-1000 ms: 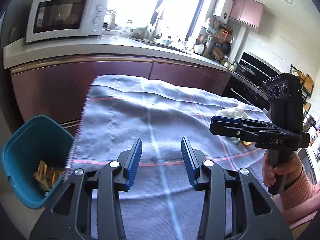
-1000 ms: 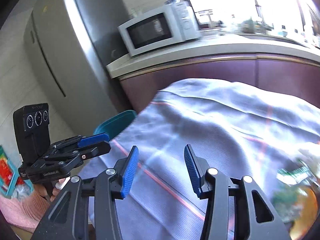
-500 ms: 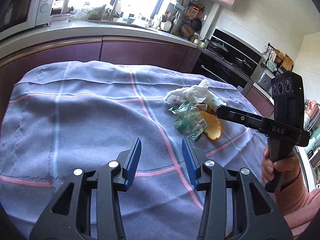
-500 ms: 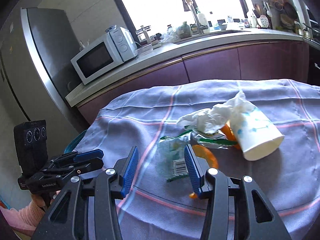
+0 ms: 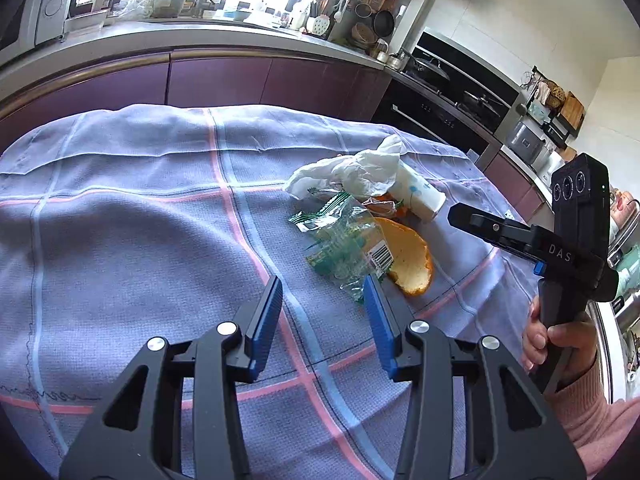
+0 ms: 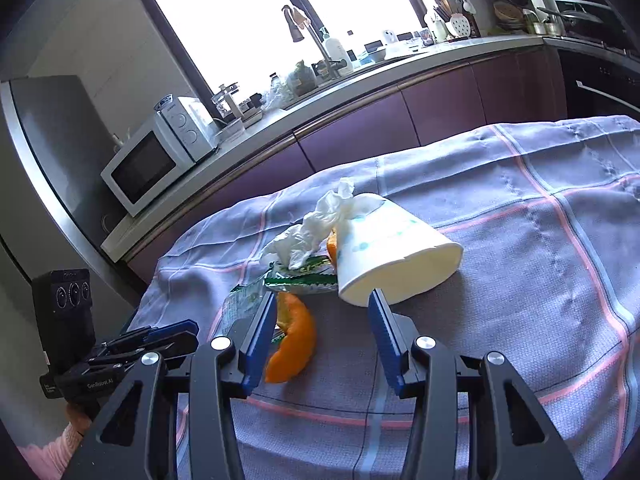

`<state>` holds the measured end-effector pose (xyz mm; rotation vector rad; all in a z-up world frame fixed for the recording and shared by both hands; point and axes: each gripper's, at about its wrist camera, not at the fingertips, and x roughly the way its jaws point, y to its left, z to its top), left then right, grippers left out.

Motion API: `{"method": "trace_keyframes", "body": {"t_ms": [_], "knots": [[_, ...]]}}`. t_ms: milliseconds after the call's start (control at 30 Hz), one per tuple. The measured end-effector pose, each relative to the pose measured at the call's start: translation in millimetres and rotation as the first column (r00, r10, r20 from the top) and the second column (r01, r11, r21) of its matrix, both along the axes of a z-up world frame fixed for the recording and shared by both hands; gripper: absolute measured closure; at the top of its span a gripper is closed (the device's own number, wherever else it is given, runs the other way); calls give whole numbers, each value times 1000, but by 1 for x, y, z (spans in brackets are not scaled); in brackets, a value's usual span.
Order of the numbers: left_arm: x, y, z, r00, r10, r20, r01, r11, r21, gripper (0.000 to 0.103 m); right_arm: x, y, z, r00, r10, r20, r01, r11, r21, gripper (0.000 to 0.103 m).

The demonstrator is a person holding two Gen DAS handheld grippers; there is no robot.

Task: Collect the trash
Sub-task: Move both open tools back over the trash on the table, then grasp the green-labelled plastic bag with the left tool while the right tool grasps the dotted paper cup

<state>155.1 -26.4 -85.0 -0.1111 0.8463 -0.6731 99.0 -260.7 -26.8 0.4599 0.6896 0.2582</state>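
A heap of trash lies on the checked blue cloth (image 5: pixel 120 240): a crumpled white tissue (image 5: pixel 352 172), a paper cup (image 6: pixel 392 256) on its side, a clear green wrapper (image 5: pixel 344 248) with a barcode, and an orange peel (image 6: pixel 296 340). My left gripper (image 5: pixel 322 284) is open and empty, hovering just short of the wrapper. My right gripper (image 6: pixel 322 296) is open too, low over the cloth. The peel lies by its left finger and the cup's rim sits just past its right fingertip; neither is pressed. Each gripper shows in the other's view: right (image 5: pixel 456 212), left (image 6: pixel 188 330).
A purple kitchen counter (image 5: pixel 240 72) runs behind the table, with a microwave (image 6: pixel 152 160) and a sink tap (image 6: pixel 304 28). A dark oven and hob (image 5: pixel 440 92) stand at the right. A person's hand in a pink sleeve (image 5: pixel 560 344) holds the right gripper.
Both views swung away from the teal bin and the table's left end to the trash heap. Both grippers came closer to the heap and lower. Their jaws stayed as wide as before.
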Motion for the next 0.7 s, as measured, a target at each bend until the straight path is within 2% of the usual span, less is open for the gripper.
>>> {"method": "trace_keyframes", "body": {"t_ms": [433, 667, 700], "knots": [[29, -29, -10, 998, 2, -59, -1, 1000, 20, 56, 19, -27, -18, 999, -42, -20, 44, 989, 140, 59], [38, -36, -13, 996, -3, -86, 3, 1000, 1, 57, 24, -33, -21, 999, -42, -19, 44, 984, 172, 74], [38, -37, -13, 996, -5, -84, 5, 1000, 1, 60, 24, -33, -22, 999, -41, -18, 44, 983, 177, 77]]}}
